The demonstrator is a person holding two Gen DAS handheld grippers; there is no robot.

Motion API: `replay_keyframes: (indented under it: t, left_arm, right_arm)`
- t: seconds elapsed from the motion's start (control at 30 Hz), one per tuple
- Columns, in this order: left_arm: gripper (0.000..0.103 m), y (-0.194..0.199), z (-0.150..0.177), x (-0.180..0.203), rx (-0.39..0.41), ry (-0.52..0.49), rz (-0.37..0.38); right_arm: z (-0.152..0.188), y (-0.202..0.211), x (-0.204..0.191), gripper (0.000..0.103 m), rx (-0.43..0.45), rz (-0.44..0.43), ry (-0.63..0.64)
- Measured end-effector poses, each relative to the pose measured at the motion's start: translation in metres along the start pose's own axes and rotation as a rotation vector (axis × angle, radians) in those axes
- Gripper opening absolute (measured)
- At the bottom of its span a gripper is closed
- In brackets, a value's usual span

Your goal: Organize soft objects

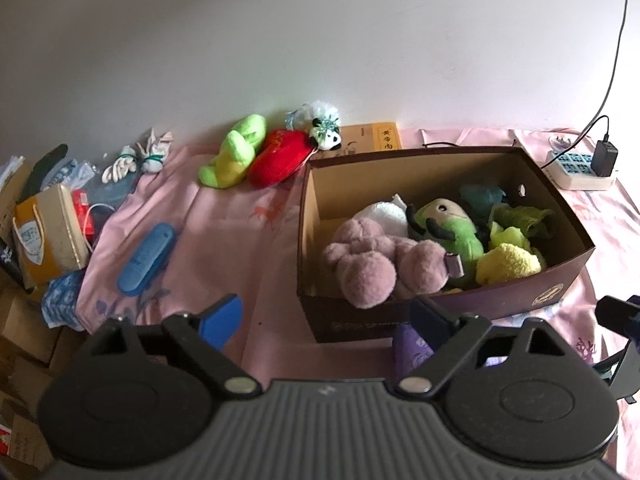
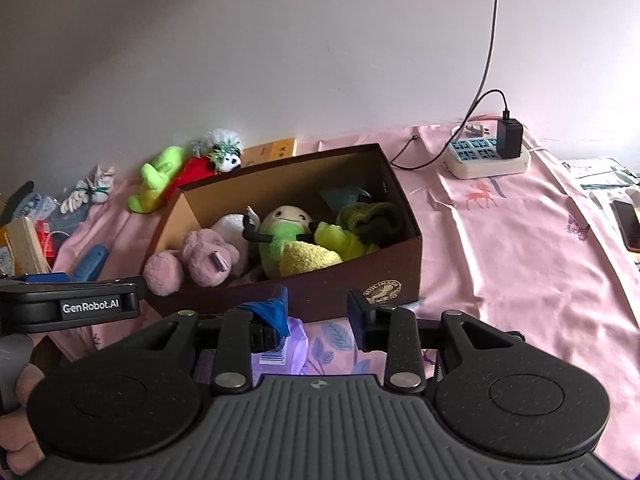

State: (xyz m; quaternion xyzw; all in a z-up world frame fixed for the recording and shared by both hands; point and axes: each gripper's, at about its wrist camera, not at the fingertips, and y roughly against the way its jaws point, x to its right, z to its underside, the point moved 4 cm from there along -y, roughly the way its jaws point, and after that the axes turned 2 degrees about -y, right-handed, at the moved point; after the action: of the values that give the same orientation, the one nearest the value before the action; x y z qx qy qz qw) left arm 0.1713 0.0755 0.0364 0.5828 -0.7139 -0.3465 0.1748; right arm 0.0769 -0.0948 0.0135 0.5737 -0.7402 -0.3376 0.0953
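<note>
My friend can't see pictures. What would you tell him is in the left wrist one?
A brown box on a pink sheet holds plush toys, a pink one hanging over its front edge. Behind the box, by the wall, lie a green toy, a red toy and a small panda. The open left gripper is empty.

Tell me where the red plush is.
The red plush lies on the pink sheet against the wall, outside the box past its far left corner, between the lime plush and the panda.

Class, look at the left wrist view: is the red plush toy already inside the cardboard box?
No. The red plush toy lies on the pink sheet outside the cardboard box, beside the lime green plush by the wall.
</note>
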Motion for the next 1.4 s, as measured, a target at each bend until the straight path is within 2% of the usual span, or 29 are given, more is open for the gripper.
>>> replay_keyframes:
  t: [0.13,0.33,0.63,0.83,0.97,1.07,1.23,1.3,1.4]
  left_arm:
    - [0.091,-0.008,-0.001,0.003,-0.019,-0.002,0.025]
    - [0.092,-0.023,-0.001,0.005,-0.064,0.011,0.049]
    - [0.092,-0.035,-0.003,0.01,-0.086,-0.007,0.07]
    - [0.092,-0.035,-0.012,-0.002,-0.043,-0.056,0.01]
    - [0.092,-0.029,-0.027,-0.019,-0.007,-0.05,0.018]
    - [0.092,-0.019,-0.039,-0.032,0.043,-0.082,0.005]
    - [0.092,-0.006,-0.052,-0.046,0.085,-0.119,0.023]
    - [0.092,-0.003,-0.054,-0.042,0.097,-0.123,0.021]
    - [0.092,-0.001,-0.053,-0.029,0.101,-0.126,0.062]
  right_arm:
    - [-0.002,-0.005,0.003,0.016,-0.029,-0.011,-0.045]
    - [-0.005,-0.014,0.002,0.016,-0.05,0.017,-0.031]
    - [-0.014,-0.029,0.014,0.017,-0.072,0.128,-0.022]
    - [-0.025,-0.033,0.021,0.018,-0.092,0.171,-0.041]
    - [-0.033,-0.03,0.025,0.019,-0.085,0.191,-0.037]
    - [-0.039,-0.028,0.028,0.019,-0.071,0.21,-0.033]
    - [-0.044,-0.023,0.033,0.019,-0.053,0.238,-0.021]
    - [-0.045,-0.023,0.034,0.02,-0.051,0.241,-0.011]
    - [-0.047,-0.021,0.037,0.02,-0.047,0.241,-0.006]
